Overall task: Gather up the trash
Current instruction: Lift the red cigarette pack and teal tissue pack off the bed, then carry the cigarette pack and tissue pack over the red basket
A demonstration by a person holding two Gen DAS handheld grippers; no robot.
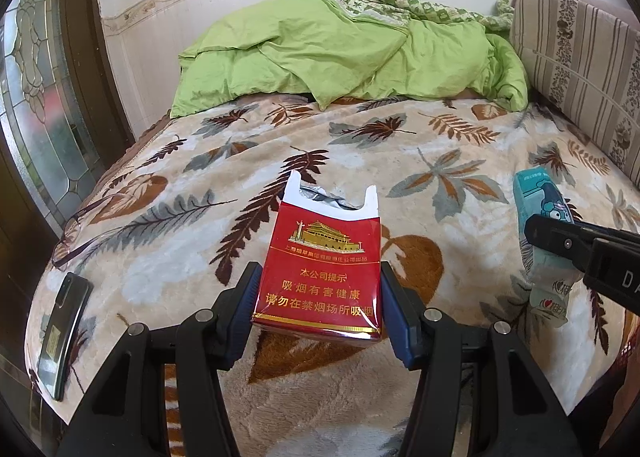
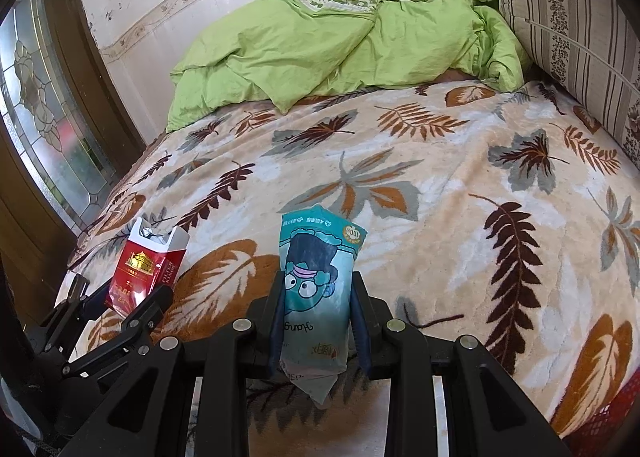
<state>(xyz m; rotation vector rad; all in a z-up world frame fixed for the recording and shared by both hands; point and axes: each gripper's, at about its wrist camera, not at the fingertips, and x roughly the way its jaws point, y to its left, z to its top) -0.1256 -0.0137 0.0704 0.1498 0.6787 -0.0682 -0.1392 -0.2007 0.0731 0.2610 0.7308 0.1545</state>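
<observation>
Trash is up off the bed in both our grippers: our left gripper (image 1: 318,297) pinches the torn-open red cardboard cigarette pack (image 1: 320,261) by its two side walls, and our right gripper (image 2: 316,317) squeezes the crumpled teal plastic tissue packet with a cartoon face (image 2: 318,289) around its middle. Both pieces hang above the plush cream blanket with brown and grey leaves (image 1: 420,177), and no bin shows in either view, so we judge the carry-off is next. Now the risks. That pack looks empty and soft, so a harder clamp could crush it and let it slide out. The slick packet is thin between the pads, and its loose lower tail could catch and tug it free. Off to our left, a dark slab-like phone (image 1: 62,333) and thin-framed glasses (image 1: 86,233) lie on the blanket, and a careless swing could knock them.
</observation>
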